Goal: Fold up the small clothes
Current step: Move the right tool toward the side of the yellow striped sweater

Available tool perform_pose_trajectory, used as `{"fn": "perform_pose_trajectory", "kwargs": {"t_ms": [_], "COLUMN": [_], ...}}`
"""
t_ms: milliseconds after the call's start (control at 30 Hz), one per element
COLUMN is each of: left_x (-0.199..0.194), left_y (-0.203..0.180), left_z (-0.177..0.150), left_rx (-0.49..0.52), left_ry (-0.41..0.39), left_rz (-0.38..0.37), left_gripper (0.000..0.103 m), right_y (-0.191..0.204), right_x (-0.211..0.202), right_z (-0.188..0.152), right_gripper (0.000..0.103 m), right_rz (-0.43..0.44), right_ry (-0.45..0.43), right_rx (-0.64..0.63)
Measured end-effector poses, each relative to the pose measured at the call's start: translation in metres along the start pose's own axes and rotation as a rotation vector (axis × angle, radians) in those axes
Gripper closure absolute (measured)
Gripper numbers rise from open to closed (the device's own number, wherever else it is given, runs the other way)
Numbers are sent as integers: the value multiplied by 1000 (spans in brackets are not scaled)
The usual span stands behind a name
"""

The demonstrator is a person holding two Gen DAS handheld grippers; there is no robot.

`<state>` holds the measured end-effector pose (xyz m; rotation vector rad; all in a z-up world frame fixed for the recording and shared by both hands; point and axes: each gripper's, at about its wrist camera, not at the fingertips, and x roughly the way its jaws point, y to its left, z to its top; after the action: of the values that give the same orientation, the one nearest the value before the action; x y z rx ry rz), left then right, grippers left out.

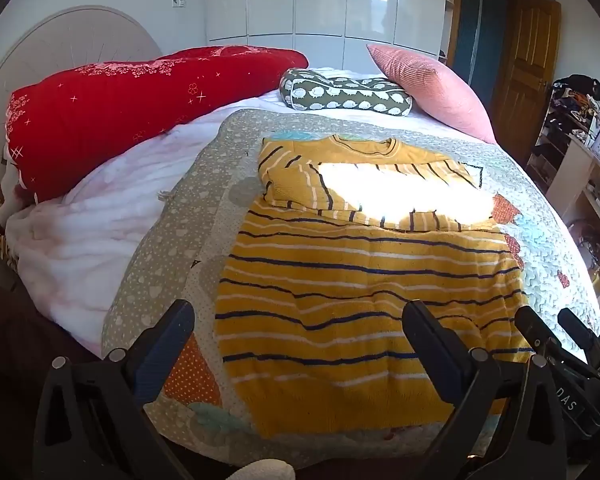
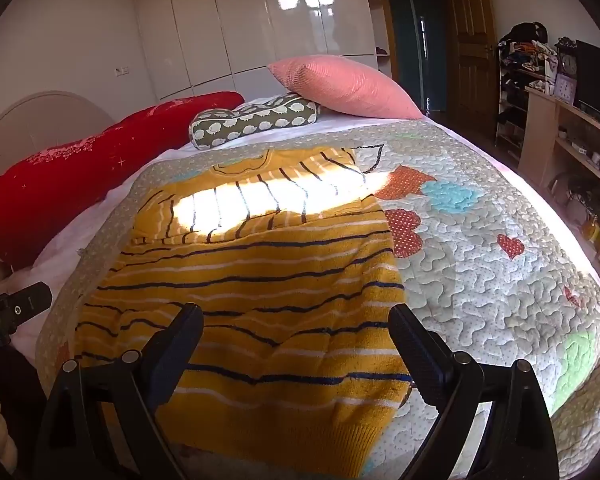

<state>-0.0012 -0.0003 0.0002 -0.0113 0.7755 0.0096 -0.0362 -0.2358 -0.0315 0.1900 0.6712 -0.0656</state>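
A small yellow sweater (image 1: 360,280) with dark and white stripes lies flat on the quilt, collar at the far end and both sleeves folded across its chest; it also shows in the right wrist view (image 2: 252,300). My left gripper (image 1: 300,320) is open and empty, just above the sweater's near hem on its left side. My right gripper (image 2: 296,324) is open and empty above the hem's right part. The right gripper's fingers (image 1: 556,332) show at the right edge of the left wrist view.
A patchwork quilt (image 2: 480,260) covers the bed. A red bolster (image 1: 140,112), a sheep-print pillow (image 1: 340,94) and a pink cushion (image 1: 436,88) lie at the far end. White wardrobes, a wooden door and cluttered shelves (image 2: 560,120) stand beyond.
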Motion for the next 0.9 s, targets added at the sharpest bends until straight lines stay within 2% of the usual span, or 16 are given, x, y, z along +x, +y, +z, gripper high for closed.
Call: {"fn": "perform_pose_trajectory", "kwargs": {"t_ms": [100, 133, 300, 400, 567, 700, 900], "left_x": [-4, -2, 8, 29, 72, 107, 109], "left_y": [-1, -2, 3, 2, 2, 4, 11], "left_z": [-4, -1, -2, -9, -25, -45, -62], "left_rx": [9, 5, -2, 6, 3, 4, -9], "left_ry": [-19, 25, 65, 103, 202, 335, 329], "left_rz": [13, 2, -2, -7, 17, 41, 29], "left_gripper": [0, 0, 0, 0, 0, 0, 0], "right_y": [-2, 1, -4, -4, -7, -8, -4], "right_x": [1, 5, 9, 11, 18, 22, 19], "right_z": [1, -2, -5, -7, -11, -14, -13], "right_gripper": [7, 7, 7, 7, 7, 7, 7], "right_rz": [0, -9, -1, 0, 6, 14, 30], "right_ry": [4, 14, 37, 48, 73, 91, 84], "right_rx": [0, -9, 6, 5, 14, 26, 0]}}
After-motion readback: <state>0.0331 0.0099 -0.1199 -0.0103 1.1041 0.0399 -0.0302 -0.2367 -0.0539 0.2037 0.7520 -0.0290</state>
